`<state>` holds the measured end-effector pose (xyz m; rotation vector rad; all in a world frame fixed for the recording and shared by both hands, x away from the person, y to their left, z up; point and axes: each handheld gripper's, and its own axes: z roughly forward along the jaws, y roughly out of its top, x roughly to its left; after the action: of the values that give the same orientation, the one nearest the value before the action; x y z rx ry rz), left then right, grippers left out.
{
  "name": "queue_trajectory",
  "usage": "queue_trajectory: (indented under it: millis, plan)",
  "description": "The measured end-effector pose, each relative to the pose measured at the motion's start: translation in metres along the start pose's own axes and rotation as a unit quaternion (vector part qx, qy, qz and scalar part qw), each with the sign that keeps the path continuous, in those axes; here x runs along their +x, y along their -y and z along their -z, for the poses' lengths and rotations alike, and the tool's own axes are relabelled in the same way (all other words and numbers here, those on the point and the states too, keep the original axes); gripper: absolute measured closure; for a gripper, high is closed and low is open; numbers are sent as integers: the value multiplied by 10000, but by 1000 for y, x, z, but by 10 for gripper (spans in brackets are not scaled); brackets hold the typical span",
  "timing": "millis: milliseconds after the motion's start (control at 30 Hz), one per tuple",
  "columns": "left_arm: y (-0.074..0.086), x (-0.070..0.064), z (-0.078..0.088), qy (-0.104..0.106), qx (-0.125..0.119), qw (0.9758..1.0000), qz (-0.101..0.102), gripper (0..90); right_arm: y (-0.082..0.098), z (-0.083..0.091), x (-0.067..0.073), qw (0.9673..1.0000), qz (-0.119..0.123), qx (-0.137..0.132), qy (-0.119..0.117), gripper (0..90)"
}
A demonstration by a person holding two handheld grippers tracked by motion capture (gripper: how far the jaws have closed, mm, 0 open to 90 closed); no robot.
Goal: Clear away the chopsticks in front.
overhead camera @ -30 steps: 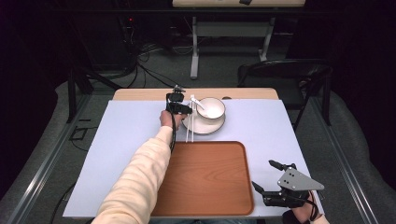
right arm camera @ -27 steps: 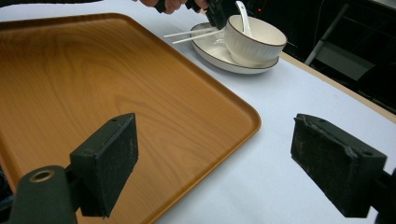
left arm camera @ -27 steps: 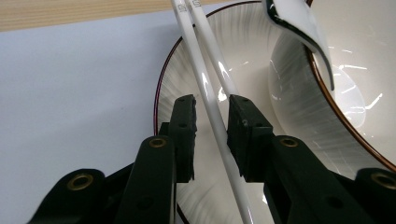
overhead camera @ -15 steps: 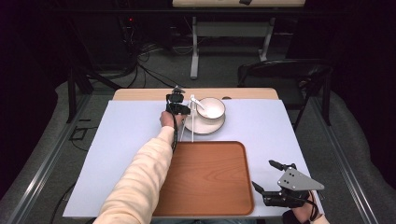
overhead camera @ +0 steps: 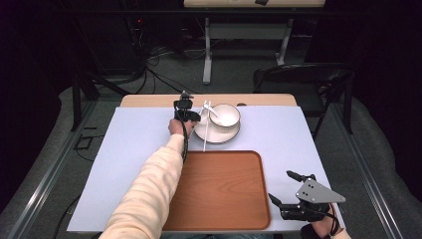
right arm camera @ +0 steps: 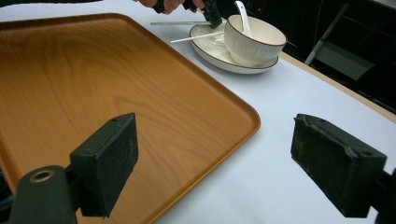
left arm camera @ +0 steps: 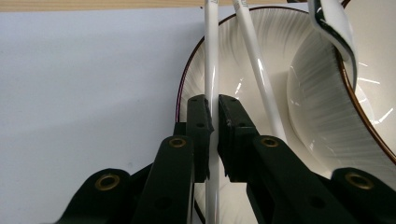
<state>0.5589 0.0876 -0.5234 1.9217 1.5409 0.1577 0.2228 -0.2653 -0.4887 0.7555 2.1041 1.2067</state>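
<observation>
White chopstick (left arm camera: pixel 211 70) at the plate (left arm camera: pixel 261 37) rim is pinched by left tongs (left arm camera: pixel 213 122); right tongs (right arm camera: pixel 224 163) gape wide.

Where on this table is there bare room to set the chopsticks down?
The brown wooden tray is bare all over. The pale blue table cover is open left of the sleeve and right of the tray. It is crowded around the white ribbed bowl on its white plate, where the left gripper works.

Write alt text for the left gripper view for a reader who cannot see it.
The left gripper is closed on one thin white chopstick, at the rim of a white ribbed plate with a dark edge on a pale lavender table mat. A second white chopstick lies across the plate beside a white ribbed bowl holding a white ceramic spoon.
</observation>
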Motion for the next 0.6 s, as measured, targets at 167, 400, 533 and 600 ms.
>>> queue_trajectory:
  millis: [167,400,533,600]
  plan:
    - [-1,3,8,41,-72,9999,76,836,0,0,0,10000,-1,-8,1,144]
    - [-5,9,28,133,-217,9994,227,837,0,0,0,10000,-16,-3,10,144]
    - [-5,10,41,201,-353,9989,226,837,0,1,1,10000,20,-13,5,144]
    - [-4,11,48,178,-347,9992,121,837,0,0,0,10000,-18,14,25,144]
